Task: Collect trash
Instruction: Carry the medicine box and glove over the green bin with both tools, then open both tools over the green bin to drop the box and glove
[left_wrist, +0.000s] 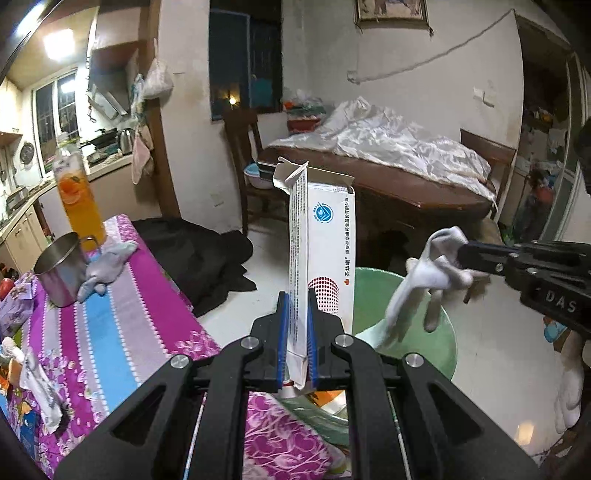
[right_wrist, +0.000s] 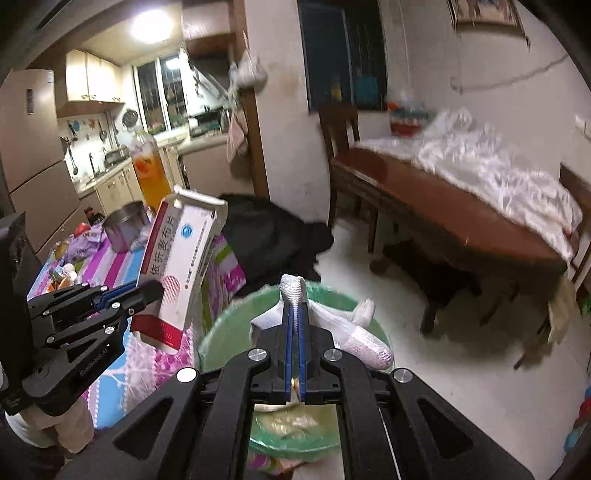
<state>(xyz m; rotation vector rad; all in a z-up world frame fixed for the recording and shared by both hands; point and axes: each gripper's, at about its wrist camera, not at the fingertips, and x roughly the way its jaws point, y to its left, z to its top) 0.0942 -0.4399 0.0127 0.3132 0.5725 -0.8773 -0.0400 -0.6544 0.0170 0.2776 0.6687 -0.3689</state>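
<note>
The left tongs (left_wrist: 297, 306) are clamped on a white medicine box (left_wrist: 325, 243), held upright with its torn flap on top, just beside the worktop (left_wrist: 110, 332) with the striped cloth. The right tongs (right_wrist: 295, 314) pinch a white glove (right_wrist: 354, 332) directly above the green trash bin (right_wrist: 221, 332) on the floor.

glossy cardboard box (left_wrist: 325, 243) - knit cloth glove (left_wrist: 428, 273)

1. A steel cup (left_wrist: 61, 271) and an orange drink bottle (left_wrist: 78, 197) are seen at left on the striped tablecloth (left_wrist: 107, 332).
2. A wooden bench (left_wrist: 380, 184) with white sheets (left_wrist: 399, 142) is seen at upper right.
</note>
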